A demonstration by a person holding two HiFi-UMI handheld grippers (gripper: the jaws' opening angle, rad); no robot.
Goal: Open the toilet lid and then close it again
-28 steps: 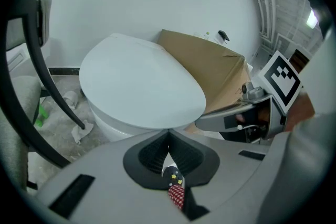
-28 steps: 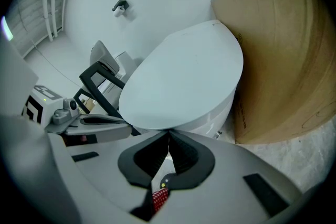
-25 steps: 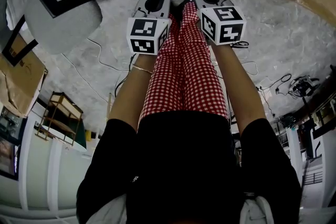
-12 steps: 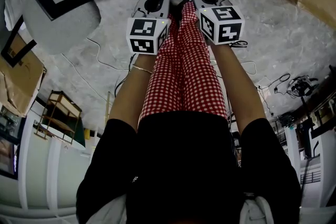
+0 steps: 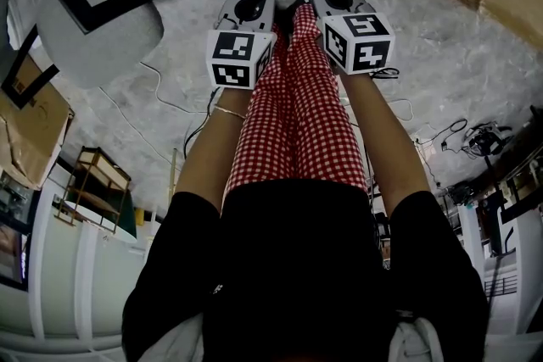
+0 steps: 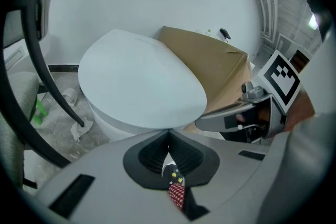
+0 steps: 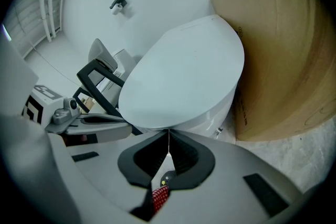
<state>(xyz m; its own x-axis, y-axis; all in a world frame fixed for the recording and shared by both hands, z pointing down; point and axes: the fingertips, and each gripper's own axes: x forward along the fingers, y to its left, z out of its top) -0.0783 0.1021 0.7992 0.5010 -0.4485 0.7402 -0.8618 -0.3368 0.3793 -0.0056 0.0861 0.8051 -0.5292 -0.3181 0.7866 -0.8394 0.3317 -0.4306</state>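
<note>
- Left grey two-jaw gripper (image 6: 168, 132): jaws shut, black pads meeting tip to tip, nothing held. Only a shoe and a scrap of checked cloth visible through the slot behind the tips.
- Right grey two-jaw gripper (image 7: 168, 132): same state, jaws pressed together on nothing.
- Held side by side in the head view, both pointing at the toilet's front, above red-and-white checked trousers (image 5: 297, 114).
- White oval plastic toilet lid (image 6: 139, 86): down flat on the white bowl, fully closed. Front edge directly ahead of both sets of tips and very close; contact or a small gap, cannot tell which.
- Brown cardboard box (image 7: 283, 50): just beside the toilet on the right gripper's side.
- Grey chair with black frame (image 5: 93, 21): near the bowl on the left gripper's side.
- Step in hand (judgement): approach for opening. Lid not yet raised, so both the lift and the closing remain to be done.
- Next move (judgement): calls for sliding the closed tips under the front lip, or parting the jaws to pinch the rim. Then a lift in an arc about the rear hinge until upright against the white wall.
- Risk (judgement): smooth rim, narrow tips; may slip off, with the lid dropping back onto the bowl. Favours a slow, even lift with both grippers.
</note>
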